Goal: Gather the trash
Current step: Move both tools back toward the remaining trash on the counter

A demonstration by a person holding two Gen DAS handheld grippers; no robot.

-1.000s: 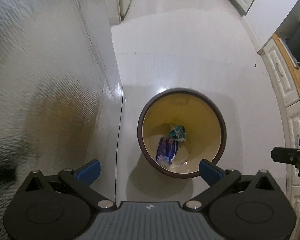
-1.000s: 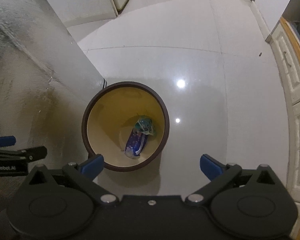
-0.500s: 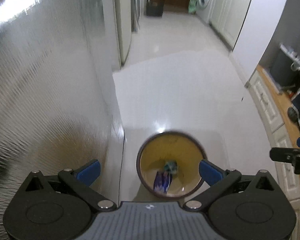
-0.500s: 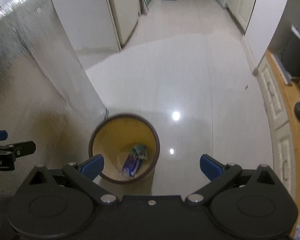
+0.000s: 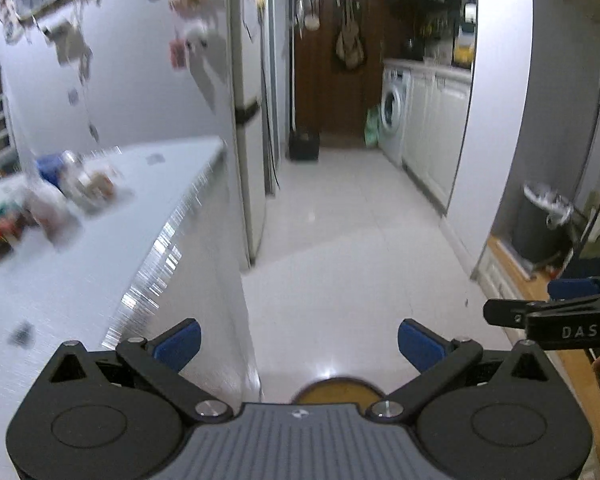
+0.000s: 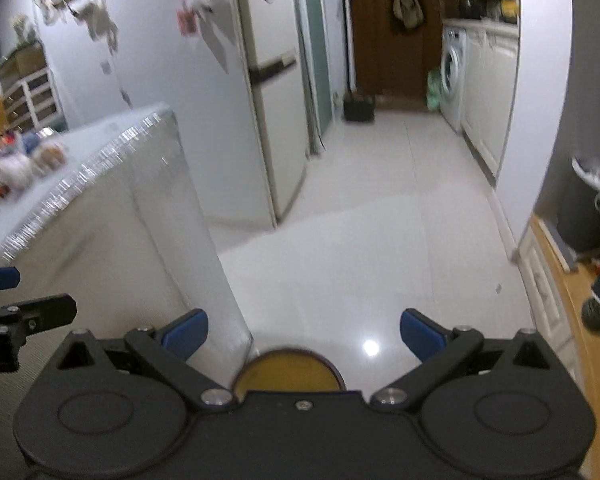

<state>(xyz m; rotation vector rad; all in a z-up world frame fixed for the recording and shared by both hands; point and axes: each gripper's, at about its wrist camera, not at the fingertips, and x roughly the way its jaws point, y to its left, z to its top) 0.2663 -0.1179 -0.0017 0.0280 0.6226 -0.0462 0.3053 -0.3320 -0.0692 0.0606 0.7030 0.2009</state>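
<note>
Pointing level down a kitchen corridor, the left gripper point(image 5: 298, 344) fills the bottom of its frame with its blue-padded jaws spread wide and nothing between them. The right gripper point(image 6: 304, 334) sits the same way in its own view, jaws apart and empty; its dark frame also pokes in at the right edge of the left wrist view.

Just above each gripper body, at bottom centre, only the far arc of the round bin point(image 6: 288, 372) shows: a dark rim and a yellow inside, standing on the pale tiled floor point(image 5: 352, 264) just beside the corner of the counter point(image 5: 112, 240). Its contents are hidden behind the gripper bodies, so how much trash it already holds cannot be told.

Farther out, the counter runs up the left side of both frames. At its far end, at the left edge, lies a blurred cluster of items point(image 5: 76, 186), among them something blue and some pale, wrapper-like shapes; they are too smeared to name. Beyond stand a tall fridge point(image 6: 276, 92), a washing machine point(image 5: 394, 112) at upper right and a brown door point(image 5: 332, 60) at the end.

As a judgement: with both grippers empty above the bin and clutter on the counter, the collecting looks unfinished. The likely next step is to reach for a counter item and carry it over the bin.
</note>
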